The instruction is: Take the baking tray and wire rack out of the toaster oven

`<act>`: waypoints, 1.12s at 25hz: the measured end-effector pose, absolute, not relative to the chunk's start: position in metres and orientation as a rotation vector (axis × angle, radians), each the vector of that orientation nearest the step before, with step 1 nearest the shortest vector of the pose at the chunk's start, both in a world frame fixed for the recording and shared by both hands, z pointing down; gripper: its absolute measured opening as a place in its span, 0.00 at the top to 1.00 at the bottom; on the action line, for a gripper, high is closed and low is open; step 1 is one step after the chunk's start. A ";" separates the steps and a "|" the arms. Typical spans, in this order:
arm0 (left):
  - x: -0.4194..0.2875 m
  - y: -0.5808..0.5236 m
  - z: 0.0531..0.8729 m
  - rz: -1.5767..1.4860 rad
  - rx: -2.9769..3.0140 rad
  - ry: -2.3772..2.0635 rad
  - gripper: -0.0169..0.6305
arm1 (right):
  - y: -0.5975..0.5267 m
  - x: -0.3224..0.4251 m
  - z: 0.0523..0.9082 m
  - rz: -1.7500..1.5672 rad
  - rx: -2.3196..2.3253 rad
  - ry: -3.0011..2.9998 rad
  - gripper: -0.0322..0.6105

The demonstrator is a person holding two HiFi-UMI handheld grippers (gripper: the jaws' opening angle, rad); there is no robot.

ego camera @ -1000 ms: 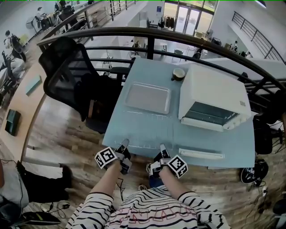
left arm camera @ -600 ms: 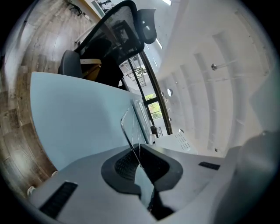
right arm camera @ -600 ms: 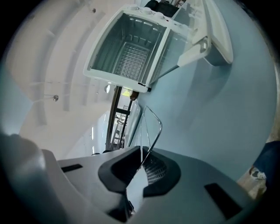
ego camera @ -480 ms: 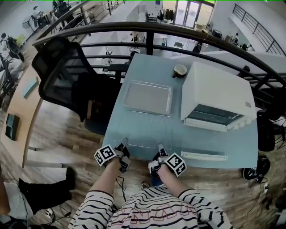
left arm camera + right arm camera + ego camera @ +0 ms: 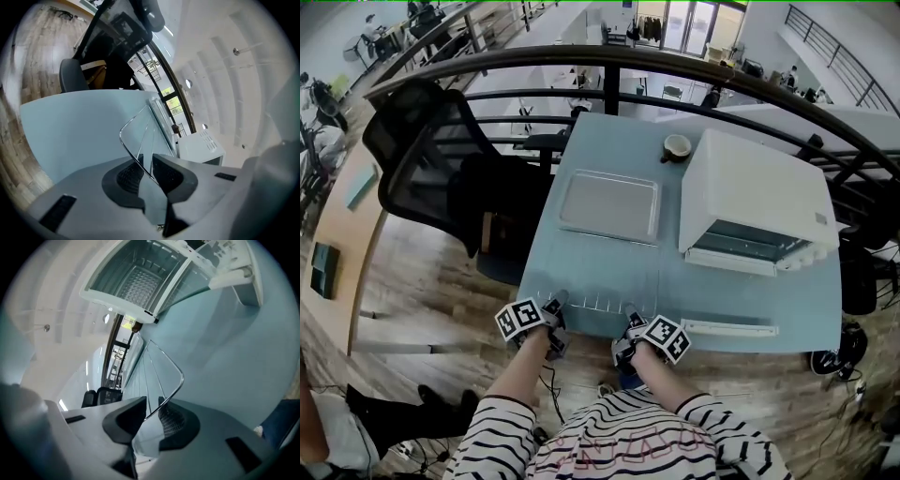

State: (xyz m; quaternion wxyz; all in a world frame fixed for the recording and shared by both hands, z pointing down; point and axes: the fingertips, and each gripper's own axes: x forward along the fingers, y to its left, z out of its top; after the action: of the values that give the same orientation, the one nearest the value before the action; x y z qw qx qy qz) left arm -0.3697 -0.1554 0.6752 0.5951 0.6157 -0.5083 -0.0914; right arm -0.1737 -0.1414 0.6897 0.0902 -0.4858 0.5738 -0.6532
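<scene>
Wire rack (image 5: 600, 302) at near edge of blue table (image 5: 741, 300), just before baking tray (image 5: 609, 205), beside open toaster oven (image 5: 755, 192). Left gripper (image 5: 555, 305) clamped on rim wire; right gripper (image 5: 630, 319) opening, wire loose between pads.

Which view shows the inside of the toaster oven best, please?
The right gripper view: it looks straight into the open toaster oven. The head view shows only its top and lowered door; the left gripper view, an outer corner.

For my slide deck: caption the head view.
Wire rack at table edge: left gripper shut on it, right gripper's jaws opening around it.
</scene>
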 end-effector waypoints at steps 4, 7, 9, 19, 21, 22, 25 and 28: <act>-0.367 -0.155 0.676 -0.123 1.438 -1.187 0.71 | -0.139 -0.181 0.692 -2.037 -1.421 1.778 0.76; -0.364 -0.158 0.672 -0.079 1.451 -1.211 0.60 | -0.140 -0.182 0.690 -2.099 -1.363 1.783 0.71; -0.362 -0.159 0.670 -0.042 1.455 -1.211 0.51 | -0.141 -0.182 0.686 -2.141 -1.318 1.773 0.63; -0.368 -0.145 0.673 0.269 1.467 -1.093 0.41 | -0.130 -0.173 0.681 -2.255 -1.201 1.779 0.55; -0.374 -0.143 0.673 0.318 1.475 -1.094 0.41 | -0.128 -0.173 0.681 -2.266 -1.185 1.789 0.54; -0.377 -0.142 0.673 0.330 1.479 -1.098 0.41 | -0.127 -0.172 0.681 -2.269 -1.187 1.796 0.54; -0.386 -0.139 0.671 0.322 1.473 -1.116 0.41 | -0.123 -0.169 0.680 -2.265 -1.218 1.835 0.52; -0.389 -0.133 0.671 0.298 1.461 -1.129 0.41 | -0.118 -0.165 0.679 -2.248 -1.251 1.885 0.50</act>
State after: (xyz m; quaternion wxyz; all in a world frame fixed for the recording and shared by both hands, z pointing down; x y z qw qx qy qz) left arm -0.3895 -0.1332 0.6712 0.5935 0.6287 -0.4859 0.1282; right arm -0.1653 -0.1185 0.6786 -0.0240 -0.3920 0.5910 -0.7046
